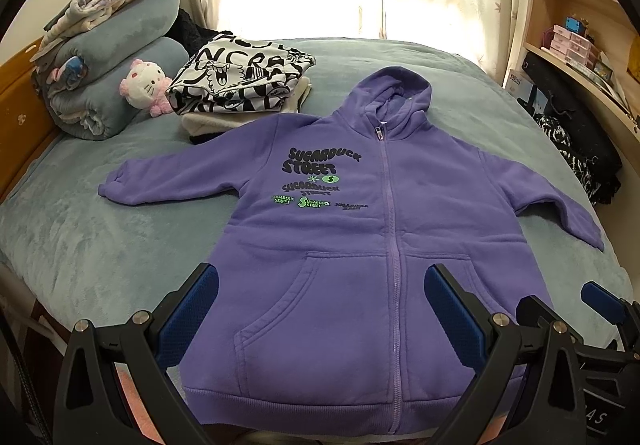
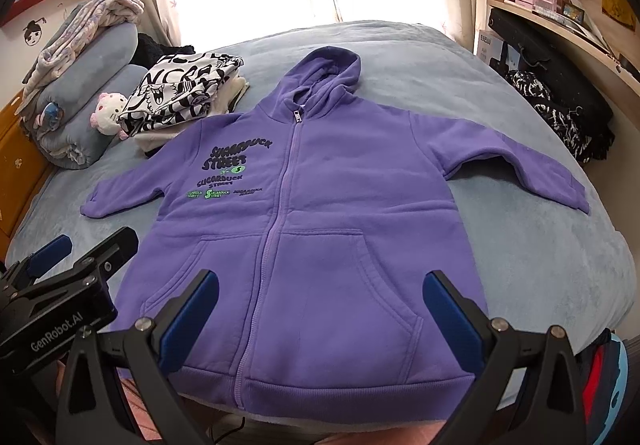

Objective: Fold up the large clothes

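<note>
Left wrist view is showing the purple hoodie (image 1: 352,229) lying flat, zipped, on the bed (image 1: 100,245), both grippers' fingers spread wide and empty above its hem. Thick fleece is risking bunching or slipping if pinched shallowly.

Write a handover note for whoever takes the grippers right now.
Left gripper: open, empty, over the hem.
Right gripper: open, empty, beside it.
Purple hoodie: flat on the bed, front up, zipped, both sleeves spread, hood at the far end.
Black-and-white folded garment tops a stack at far left.
Done: hoodie laid out.
Left: all folds, probably sleeves in first, then hem toward the hood.
</note>
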The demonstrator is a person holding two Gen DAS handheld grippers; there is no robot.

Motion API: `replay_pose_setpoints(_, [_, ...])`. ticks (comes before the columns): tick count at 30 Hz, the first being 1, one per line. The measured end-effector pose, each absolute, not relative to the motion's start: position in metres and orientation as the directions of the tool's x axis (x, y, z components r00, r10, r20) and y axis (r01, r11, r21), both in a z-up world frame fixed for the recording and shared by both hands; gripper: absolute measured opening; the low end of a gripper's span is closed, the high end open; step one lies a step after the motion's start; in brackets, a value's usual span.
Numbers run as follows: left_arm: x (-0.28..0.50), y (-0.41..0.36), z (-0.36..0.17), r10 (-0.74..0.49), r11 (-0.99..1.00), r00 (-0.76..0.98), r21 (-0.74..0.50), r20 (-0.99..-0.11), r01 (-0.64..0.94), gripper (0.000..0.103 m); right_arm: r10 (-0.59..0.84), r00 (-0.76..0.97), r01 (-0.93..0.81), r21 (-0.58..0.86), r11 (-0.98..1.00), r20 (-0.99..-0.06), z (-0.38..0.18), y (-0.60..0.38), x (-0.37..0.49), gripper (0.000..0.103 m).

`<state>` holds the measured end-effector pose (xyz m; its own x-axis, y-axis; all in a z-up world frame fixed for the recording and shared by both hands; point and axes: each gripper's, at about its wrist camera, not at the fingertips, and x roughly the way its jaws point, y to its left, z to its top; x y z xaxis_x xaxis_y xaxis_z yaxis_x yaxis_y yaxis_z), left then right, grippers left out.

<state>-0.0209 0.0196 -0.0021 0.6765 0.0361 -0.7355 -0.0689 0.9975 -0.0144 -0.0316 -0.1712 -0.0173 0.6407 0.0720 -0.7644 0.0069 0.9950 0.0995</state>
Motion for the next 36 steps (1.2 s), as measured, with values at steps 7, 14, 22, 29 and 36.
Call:
replay_pose_setpoints(7, [-0.022, 0.018, -0.002, 0.041, 0.998, 0.674, -0.007, -0.738, -0.068, 0.101, 0.072, 0.642, 0.008, 0.100, 0.995, -0.763, -0.018, -0.171, -0.033, 0.102])
replay_pose_setpoints(14, [-0.022, 0.016, -0.004, 0.047, 0.998, 0.670, 0.004, -0.741, -0.065, 0.101, 0.071, 0.641, 0.007, 0.098, 0.995, -0.765, -0.020, -0.171, -0.035, 0.102])
replay_pose_setpoints(22, [-0.023, 0.016, -0.005, 0.053, 0.998, 0.671, 0.012, -0.740, -0.065, 0.100, 0.071, 0.639, 0.011, 0.101, 0.995, -0.766, -0.023, -0.170, -0.039, 0.102])
replay_pose_setpoints(29, [-0.024, 0.015, -0.005, 0.051, 0.998, 0.667, 0.016, -0.744, -0.059, 0.100, 0.071, 0.638, 0.011, 0.102, 0.995, -0.767, -0.023, -0.172, -0.038, 0.102])
replay_pose_setpoints(36, [-0.022, 0.013, -0.006, 0.047, 0.999, 0.661, 0.018, -0.749, -0.051, 0.100, 0.069, 0.634, 0.019, 0.105, 0.994, -0.770, -0.028, -0.173, -0.042, 0.102])
